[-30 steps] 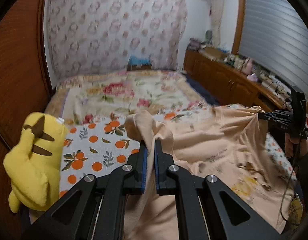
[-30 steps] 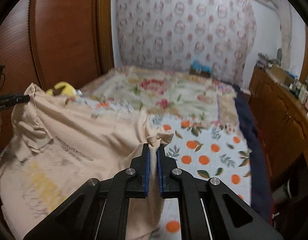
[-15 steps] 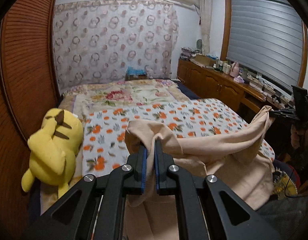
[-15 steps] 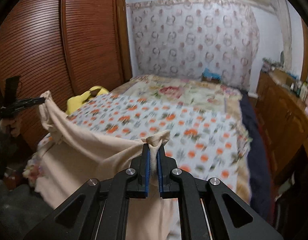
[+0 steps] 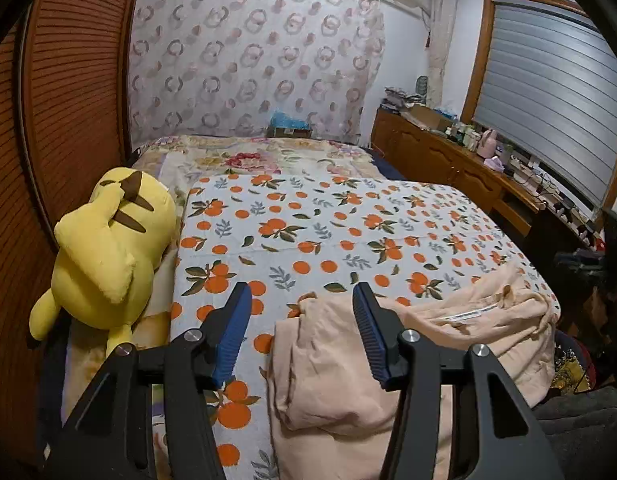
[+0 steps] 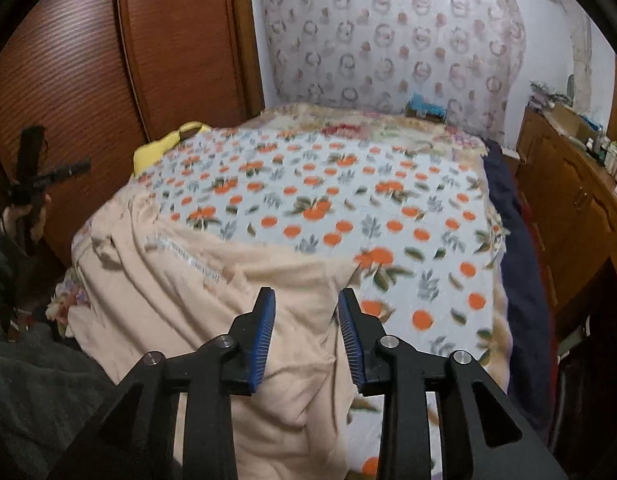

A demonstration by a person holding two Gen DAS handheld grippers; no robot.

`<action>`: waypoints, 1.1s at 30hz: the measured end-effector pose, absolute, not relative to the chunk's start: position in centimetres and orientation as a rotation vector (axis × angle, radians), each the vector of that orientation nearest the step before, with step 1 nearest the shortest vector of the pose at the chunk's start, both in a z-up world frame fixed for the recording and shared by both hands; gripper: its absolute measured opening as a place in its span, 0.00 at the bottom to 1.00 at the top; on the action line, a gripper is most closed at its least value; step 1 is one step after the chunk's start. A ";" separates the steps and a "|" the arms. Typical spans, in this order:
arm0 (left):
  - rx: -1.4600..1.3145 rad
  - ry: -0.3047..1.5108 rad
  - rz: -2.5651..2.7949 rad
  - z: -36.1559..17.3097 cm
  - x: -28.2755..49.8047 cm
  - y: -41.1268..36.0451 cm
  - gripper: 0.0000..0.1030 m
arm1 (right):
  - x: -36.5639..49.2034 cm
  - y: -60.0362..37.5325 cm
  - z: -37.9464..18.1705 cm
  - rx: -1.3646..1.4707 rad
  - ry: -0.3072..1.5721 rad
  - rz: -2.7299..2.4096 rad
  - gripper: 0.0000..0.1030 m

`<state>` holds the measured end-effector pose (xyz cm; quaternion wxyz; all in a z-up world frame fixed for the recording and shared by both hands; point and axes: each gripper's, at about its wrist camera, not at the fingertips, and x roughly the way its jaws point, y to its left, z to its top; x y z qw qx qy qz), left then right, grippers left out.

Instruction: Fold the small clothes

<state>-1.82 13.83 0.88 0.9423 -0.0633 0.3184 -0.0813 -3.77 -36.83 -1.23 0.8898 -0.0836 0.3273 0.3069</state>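
Lying crosswise, peach garment (image 5: 408, 344)

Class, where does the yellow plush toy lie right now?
In the left wrist view, the yellow plush toy lies at the bed's left edge, between the wooden wardrobe and the orange-print blanket.

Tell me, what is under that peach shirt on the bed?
The peach shirt lies on the orange-print sheet, near its front edge. Whatever the sheet shows beneath the cloth is covered.

Both wrist cameras look down close along their fingers (image 5: 236, 332) across the same bed (image 6: 388, 208), seemingly from its foot.
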 end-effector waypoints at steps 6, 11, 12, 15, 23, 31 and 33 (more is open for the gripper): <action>-0.114 0.705 -0.129 -1.5 1.1 14.0 0.52 | -1.3 -34.2 -2.0 -0.163 0.660 0.558 0.47; -0.102 0.763 -0.102 -3.5 3.3 14.3 0.52 | 2.1 -31.4 -5.3 -0.138 0.722 0.568 0.47; -0.100 0.772 -0.101 -3.8 3.6 14.4 0.52 | 2.6 -31.1 -5.8 -0.131 0.735 0.567 0.47; -0.099 0.804 -0.102 -4.9 4.5 14.5 0.52 | 3.6 -30.2 -6.6 -0.130 0.754 0.561 0.47; -0.080 0.861 -0.132 -6.7 4.9 14.5 0.52 | 5.9 -29.2 -9.0 -0.152 0.802 0.535 0.47; -0.104 0.909 -0.187 -7.4 4.5 14.0 0.41 | 6.4 -29.2 -10.3 -0.107 0.815 0.570 0.58; -0.100 0.912 -0.187 -7.5 4.4 13.7 0.41 | 6.4 -29.0 -10.5 -0.110 0.807 0.569 0.61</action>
